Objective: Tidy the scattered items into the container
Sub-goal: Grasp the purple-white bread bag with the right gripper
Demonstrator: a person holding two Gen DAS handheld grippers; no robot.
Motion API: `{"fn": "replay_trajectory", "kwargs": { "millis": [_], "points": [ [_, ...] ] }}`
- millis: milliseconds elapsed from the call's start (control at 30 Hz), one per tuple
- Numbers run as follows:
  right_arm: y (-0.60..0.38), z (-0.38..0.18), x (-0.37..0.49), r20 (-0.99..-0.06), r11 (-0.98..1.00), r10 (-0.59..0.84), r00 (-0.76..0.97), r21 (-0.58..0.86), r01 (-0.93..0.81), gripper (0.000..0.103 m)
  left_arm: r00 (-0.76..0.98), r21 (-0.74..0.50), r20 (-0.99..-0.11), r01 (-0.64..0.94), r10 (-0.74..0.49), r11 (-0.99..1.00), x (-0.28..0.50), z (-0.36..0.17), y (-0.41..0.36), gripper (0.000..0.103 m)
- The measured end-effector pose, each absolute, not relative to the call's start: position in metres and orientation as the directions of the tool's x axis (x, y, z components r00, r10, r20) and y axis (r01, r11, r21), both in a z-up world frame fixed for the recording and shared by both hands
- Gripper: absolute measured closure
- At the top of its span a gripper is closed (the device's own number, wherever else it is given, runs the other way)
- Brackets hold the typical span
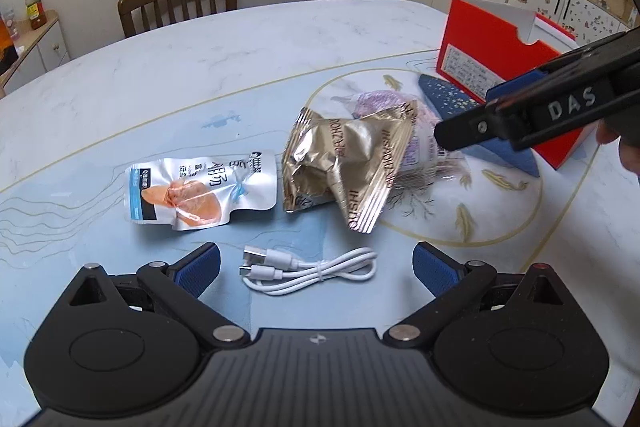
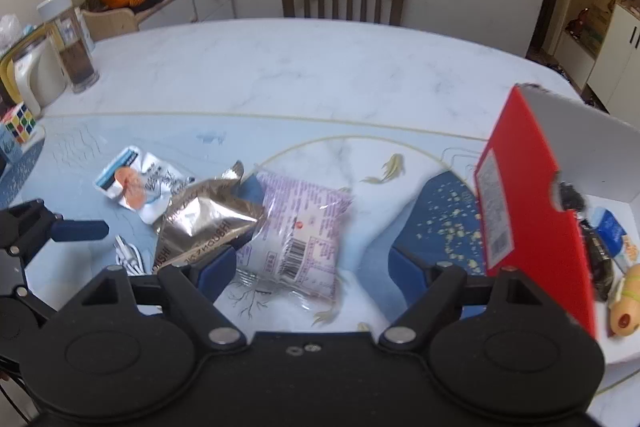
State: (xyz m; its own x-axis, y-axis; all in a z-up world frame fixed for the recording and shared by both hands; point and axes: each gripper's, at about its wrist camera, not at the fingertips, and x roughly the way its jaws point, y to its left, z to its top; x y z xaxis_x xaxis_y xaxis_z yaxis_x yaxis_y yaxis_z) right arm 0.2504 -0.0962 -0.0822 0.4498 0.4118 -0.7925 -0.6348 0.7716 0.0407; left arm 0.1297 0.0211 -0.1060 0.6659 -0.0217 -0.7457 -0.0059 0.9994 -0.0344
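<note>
While spread wide, right gripper (image 2: 308, 267) fingers (image 2: 216, 267) flank purple packet (image 2: 296, 227), touching nothing

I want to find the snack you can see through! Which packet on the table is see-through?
The purple-printed packet, partly tucked under the gold packet. Its plastic is clear, while the gold packet and the silver pouch are shiny foil.

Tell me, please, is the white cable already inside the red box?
No, the white cable lies on the table, apart from the red box.
</note>
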Motion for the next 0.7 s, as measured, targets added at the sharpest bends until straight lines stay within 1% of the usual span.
{"fn": "replay_trajectory", "kwargs": {
  "millis": [267, 467, 533, 600, 700],
  "points": [
    [-0.079, -0.097, 0.261, -0.81, 0.761, 0.395, 0.433, 0.025, -0.648, 0.021, 0.63, -0.049, -0.776, -0.025, -0.022, 0.998, 0.134, -0.115, 0.024, 0.0],
    [-0.071, -0.105, 0.273, -0.813, 0.766, 0.395, 0.427, 0.036, -0.642, 0.02, 0.627, -0.029, -0.779, -0.024, -0.008, 0.999, 0.134, -0.118, 0.021, 0.0],
    [-0.069, -0.108, 0.277, -0.816, 0.772, 0.391, 0.425, 0.04, -0.634, 0.021, 0.63, -0.024, -0.777, -0.03, 0.0, 0.999, 0.134, -0.118, 0.021, 0.0],
    [-0.069, -0.111, 0.282, -0.823, 0.78, 0.381, 0.422, 0.04, -0.625, 0.024, 0.632, -0.013, -0.774, -0.037, 0.013, 0.999, 0.134, -0.119, 0.02, 0.0],
    [-0.075, -0.11, 0.288, -0.822, 0.797, 0.378, 0.426, 0.054, -0.602, 0.024, 0.639, -0.008, -0.769, -0.043, 0.022, 0.999, 0.133, -0.12, 0.019, 0.0]
  ]
}}
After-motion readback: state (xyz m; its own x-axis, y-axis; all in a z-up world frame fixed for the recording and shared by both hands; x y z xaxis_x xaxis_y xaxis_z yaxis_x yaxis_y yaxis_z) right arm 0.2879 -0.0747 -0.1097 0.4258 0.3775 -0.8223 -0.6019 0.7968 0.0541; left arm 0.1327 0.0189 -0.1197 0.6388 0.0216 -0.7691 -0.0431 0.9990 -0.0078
